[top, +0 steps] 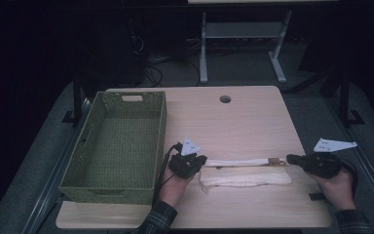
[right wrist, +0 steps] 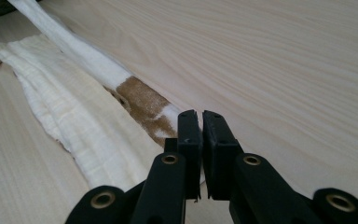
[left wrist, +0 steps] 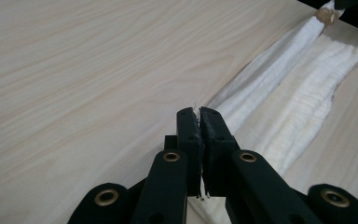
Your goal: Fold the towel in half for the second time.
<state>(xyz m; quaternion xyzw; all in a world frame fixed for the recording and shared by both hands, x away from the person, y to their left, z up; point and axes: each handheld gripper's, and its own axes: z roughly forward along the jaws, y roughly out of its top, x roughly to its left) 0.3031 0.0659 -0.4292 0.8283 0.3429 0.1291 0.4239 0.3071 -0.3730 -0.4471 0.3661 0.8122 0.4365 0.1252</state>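
Each end of the white cloth [top: 246,171] is pinched between pressed-together jaws: the left gripper [top: 200,160] holds one end, the right gripper [top: 290,158] the brown-patched end. The cloth stretches across the table [top: 253,117], with the green basket [top: 92,187] left.

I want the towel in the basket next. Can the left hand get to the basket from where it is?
Probably yes: the green basket sits open-topped right beside the left tongs, nothing between, though they grip the white towel.

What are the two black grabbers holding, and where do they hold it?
Both hold the white towel. The left gripper pinches the top edge at its left end, and the right gripper pinches the same edge at its right end, beside a brown patch.
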